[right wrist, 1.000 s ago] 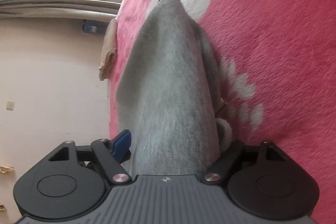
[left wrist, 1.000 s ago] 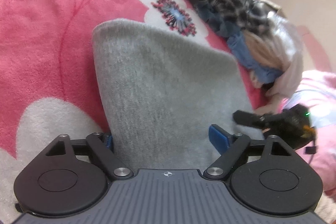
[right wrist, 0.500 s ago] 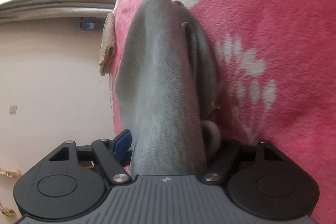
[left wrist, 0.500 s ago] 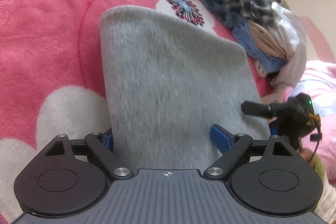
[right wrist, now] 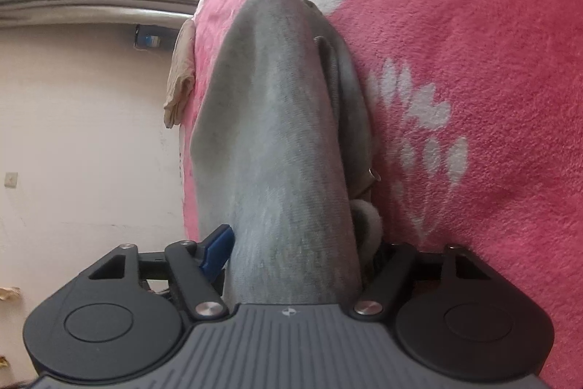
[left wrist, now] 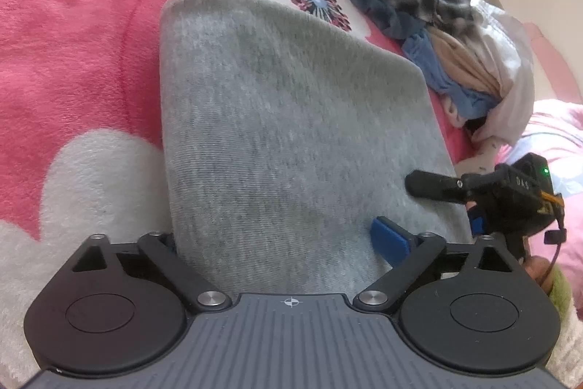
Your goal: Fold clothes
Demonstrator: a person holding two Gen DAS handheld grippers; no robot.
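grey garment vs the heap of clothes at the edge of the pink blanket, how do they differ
The grey garment is one plain colour; the heap of clothes mixes dark patterned, blue, beige and white pieces. The grey garment is spread smooth; the heap is crumpled. The left claw and right claw both grip the grey garment; nothing holds the heap. Both rest on the pink blanket.
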